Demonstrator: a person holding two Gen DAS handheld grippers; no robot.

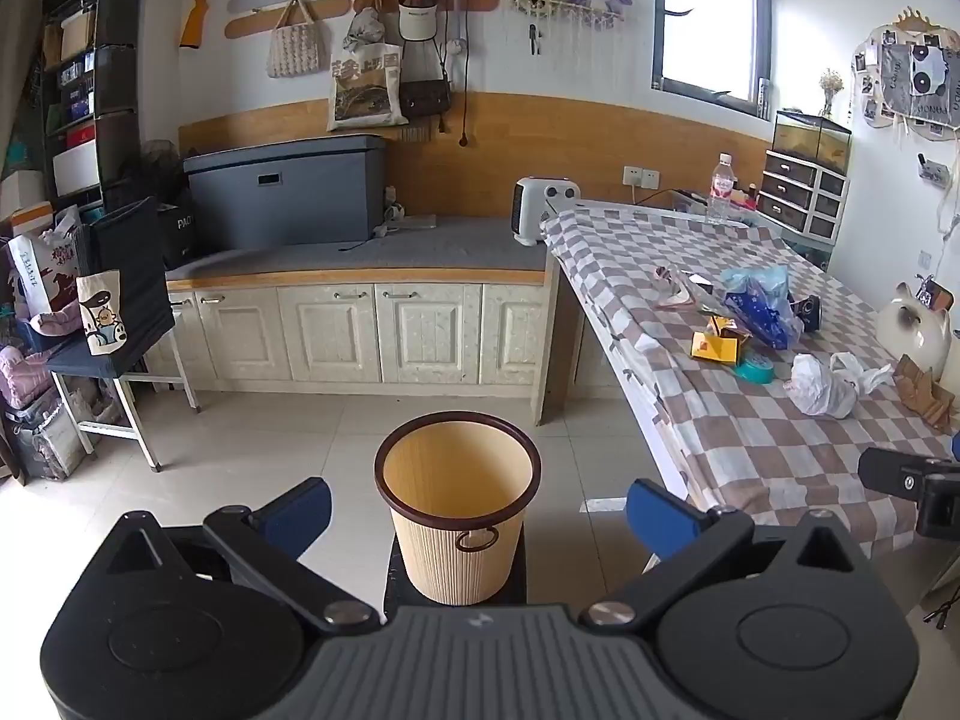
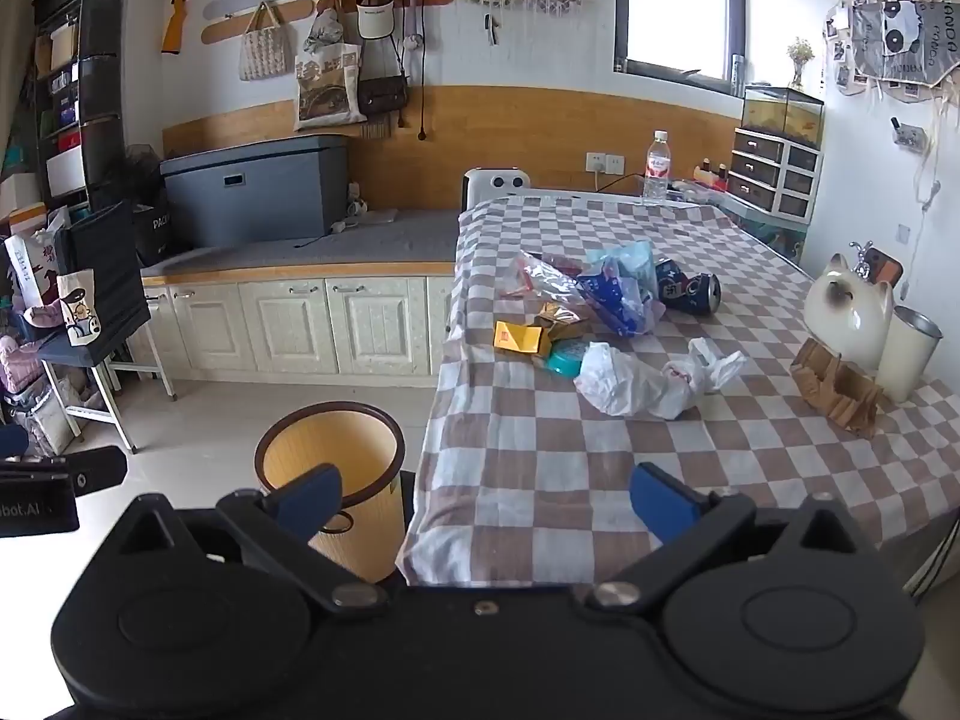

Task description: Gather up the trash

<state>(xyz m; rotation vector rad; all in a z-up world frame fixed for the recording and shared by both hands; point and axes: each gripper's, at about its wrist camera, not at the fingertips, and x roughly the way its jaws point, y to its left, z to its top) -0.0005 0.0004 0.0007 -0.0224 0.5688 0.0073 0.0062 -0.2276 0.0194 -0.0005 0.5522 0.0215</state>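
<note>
Nothing grabbed yet. Both grippers have their fingers spread wide with nothing between them, which makes sense since there's no trash within reach. The left gripper [image 1: 477, 516] hangs over the floor with the bin [image 1: 457, 504] sitting right between and just beyond its fingers, empty as far as I can see, parked beside the bench [image 2: 540, 480] so drops are short. The right gripper [image 2: 486, 501] faces the bench edge. The trash is well ahead of its fingers in one cluster: white bag [image 2: 636, 381] nearest, then teal lid [image 2: 565, 358], yellow box [image 2: 517, 337], blue wrapper [image 2: 621, 291], can [image 2: 690, 291]. I'd guess the bag goes first.
</note>
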